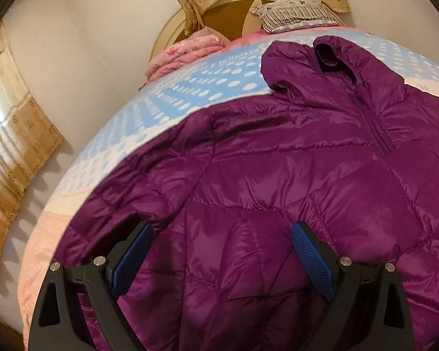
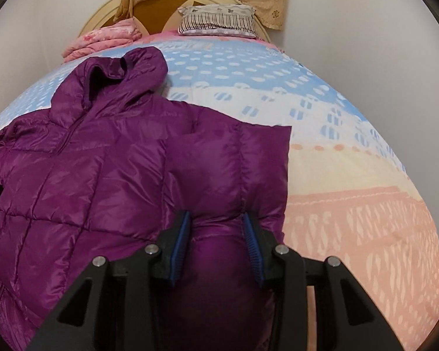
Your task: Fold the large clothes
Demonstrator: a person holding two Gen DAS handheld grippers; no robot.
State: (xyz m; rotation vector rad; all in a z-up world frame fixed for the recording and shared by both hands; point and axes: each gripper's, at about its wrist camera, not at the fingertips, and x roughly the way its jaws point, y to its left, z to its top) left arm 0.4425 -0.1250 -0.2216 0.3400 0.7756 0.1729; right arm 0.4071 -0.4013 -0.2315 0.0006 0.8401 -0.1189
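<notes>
We have the purple puffer jacket (image 1: pixel 292 175) spread front-up across the bed, hood (image 2: pixel 131 64) toward the headboard, zip running down from the collar. Over on the right side, the sleeve (image 2: pixel 234 169) is folded in over the body, its cuff edge lying straight against the bedspread. Our right tongs (image 2: pixel 216 219) are about half open with a puffed ridge of that sleeve bulging up between the blue pads (image 2: pixel 181 234); both pads press into the fabric, so it is pinched. Our left tongs (image 1: pixel 219 231) stand spread wide above the jacket's lower front, blue pads well apart, nothing caught between them; whether the tips touch the fabric we cannot tell. At the left edge of the right wrist view a bit of black hardware sits on the jacket. Outward now: the bedspread (image 2: pixel 351 175) runs in bands, blue with white dots near the headboard, cream in the middle, peach at the near end. A striped pillow (image 2: pixel 219 20) leans at the rounded cream headboard (image 1: pixel 172 29), a folded pink quilt (image 1: pixel 184 52) beside it. Gold patterned curtains (image 1: pixel 23 134) hang by a bright window, walls plain and pale.
</notes>
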